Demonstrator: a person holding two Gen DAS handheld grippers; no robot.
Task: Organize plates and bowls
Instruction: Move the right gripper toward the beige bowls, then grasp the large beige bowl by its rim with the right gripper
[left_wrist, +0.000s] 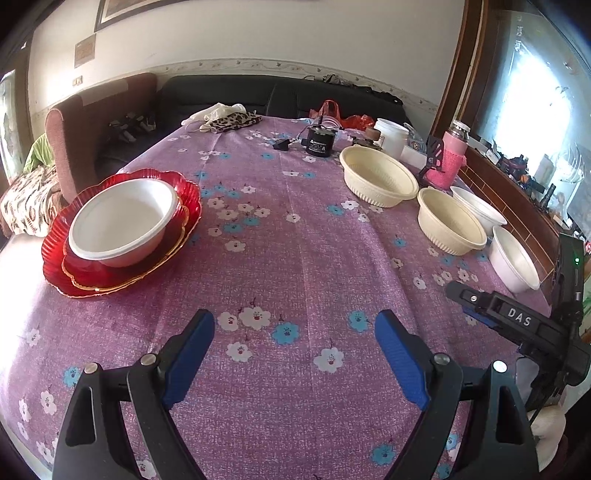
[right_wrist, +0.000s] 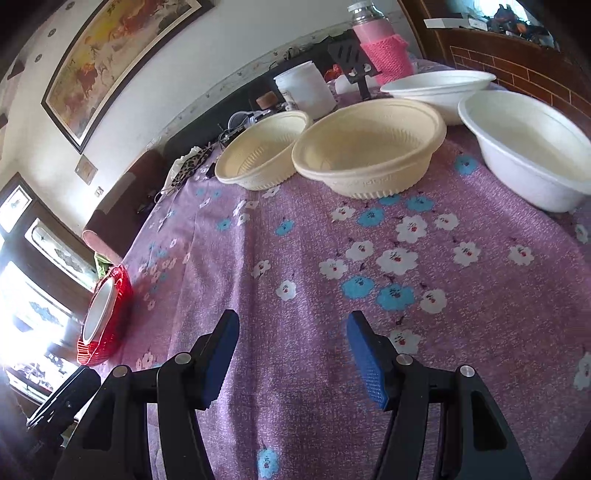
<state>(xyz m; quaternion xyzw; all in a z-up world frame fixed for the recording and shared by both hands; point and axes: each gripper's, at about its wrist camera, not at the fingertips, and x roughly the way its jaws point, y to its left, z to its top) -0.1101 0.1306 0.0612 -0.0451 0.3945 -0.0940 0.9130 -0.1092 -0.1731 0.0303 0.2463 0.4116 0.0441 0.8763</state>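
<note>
Left wrist view shows the left tool (left_wrist: 294, 352) wide, empty, and a white bowl (left_wrist: 123, 221) nested on red plates (left_wrist: 74, 273) at tabletop (left_wrist: 295, 258) left; right wrist view shows the right tool (right_wrist: 291, 356) parted, empty, near two cream bowls (right_wrist: 367, 147).

A: Cloth?
B: Purple speckled tablecloth (left_wrist: 295, 258) — white and blue flowers.
A: Dishes?
B: Translucent red scalloped plates (left_wrist: 122, 236), gold-edged; plain white round bowl (left_wrist: 123, 221) on them; two ribbed cream plastic bowls (right_wrist: 369, 147) — two more white bowls (right_wrist: 532, 151).
A: Others?
B: Pink knitted bottle sleeve (left_wrist: 452, 162); blue gripper pads (left_wrist: 400, 360).
</note>
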